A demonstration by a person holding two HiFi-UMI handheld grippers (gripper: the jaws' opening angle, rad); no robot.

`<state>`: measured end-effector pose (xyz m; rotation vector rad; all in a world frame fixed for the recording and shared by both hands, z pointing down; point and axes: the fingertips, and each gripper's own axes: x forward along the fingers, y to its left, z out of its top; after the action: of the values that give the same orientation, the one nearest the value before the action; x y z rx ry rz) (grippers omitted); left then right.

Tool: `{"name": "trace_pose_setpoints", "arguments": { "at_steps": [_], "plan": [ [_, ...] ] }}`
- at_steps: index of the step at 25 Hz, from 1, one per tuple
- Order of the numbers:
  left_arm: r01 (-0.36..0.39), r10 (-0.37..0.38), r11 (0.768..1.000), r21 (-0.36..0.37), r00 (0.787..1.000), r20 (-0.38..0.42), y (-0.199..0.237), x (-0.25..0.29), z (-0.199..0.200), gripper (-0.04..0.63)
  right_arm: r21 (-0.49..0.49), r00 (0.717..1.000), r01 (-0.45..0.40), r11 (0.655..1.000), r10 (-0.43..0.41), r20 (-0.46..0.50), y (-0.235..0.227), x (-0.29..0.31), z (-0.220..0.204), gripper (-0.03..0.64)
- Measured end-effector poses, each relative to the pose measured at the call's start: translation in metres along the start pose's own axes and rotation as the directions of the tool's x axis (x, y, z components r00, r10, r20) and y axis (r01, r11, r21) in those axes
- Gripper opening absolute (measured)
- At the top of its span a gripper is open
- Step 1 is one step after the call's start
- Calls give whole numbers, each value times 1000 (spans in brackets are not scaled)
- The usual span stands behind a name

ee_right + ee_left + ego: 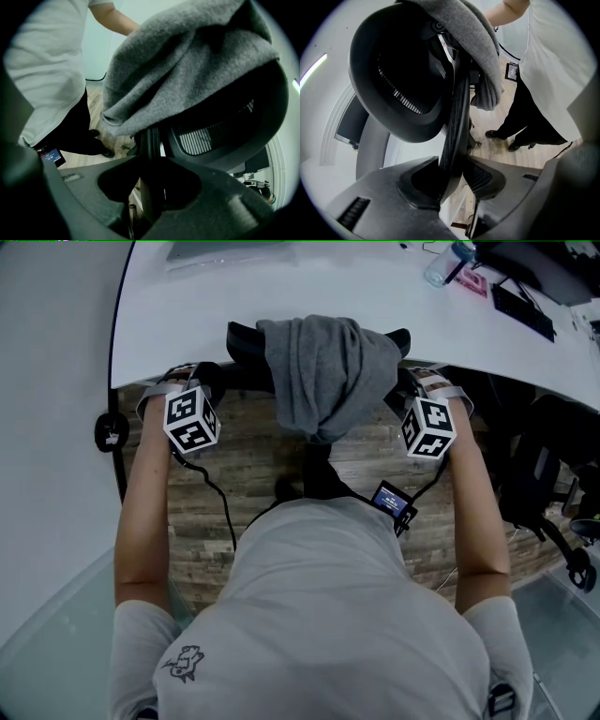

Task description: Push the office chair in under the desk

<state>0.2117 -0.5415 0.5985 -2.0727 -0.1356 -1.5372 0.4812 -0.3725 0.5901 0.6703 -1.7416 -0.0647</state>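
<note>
The black office chair's backrest [242,337] stands against the white desk [187,306] at its front edge, with a grey garment [319,371] draped over its top. My left gripper [210,377] grips the backrest's left edge, and my right gripper [405,382] grips its right edge. In the left gripper view the thin mesh-lined backrest edge [457,122] runs down between the jaws of the left gripper [452,183], and the pads close on it. In the right gripper view the backrest edge [150,140] sits between the jaws of the right gripper [151,187], under the garment [187,61]. The seat is hidden.
A water bottle [439,264] and dark devices [523,306] lie on the desk's far right. Another black chair [539,465] stands to the right on the wooden floor [244,456]. A black fitting [111,432] hangs at the desk's left edge. A small screen [394,502] hangs at the person's waist.
</note>
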Motion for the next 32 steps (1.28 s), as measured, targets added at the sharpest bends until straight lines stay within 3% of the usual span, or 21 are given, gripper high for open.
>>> {"name": "trace_pose_setpoints", "arguments": {
  "at_steps": [13,17,19,22,25,29,32],
  "plan": [
    [-61,61,998,-11,998,-8,2,-30,-1,167,-10,998,62,998,-62,-26,-7,-25,9,175],
    [-100,105,992,-78,993,63,3,-61,5,167,73,989,134,988,-138,52,-14,-52,24,175],
    [-157,179,975,-155,974,141,8,-76,14,167,150,974,189,970,-205,100,-18,-65,34,172],
    [-236,297,936,-261,928,226,10,-91,25,167,291,938,270,918,-319,135,-26,-81,46,160],
    [-243,378,883,-401,875,301,2,-103,36,167,452,886,314,835,-429,177,-27,-91,53,136],
    [-119,490,746,-656,764,419,1,-127,48,156,611,827,301,732,-520,215,-20,-99,65,86],
    [-47,559,662,-748,697,450,0,-147,54,123,728,759,278,627,-608,234,-13,-113,71,32]
  ]
}}
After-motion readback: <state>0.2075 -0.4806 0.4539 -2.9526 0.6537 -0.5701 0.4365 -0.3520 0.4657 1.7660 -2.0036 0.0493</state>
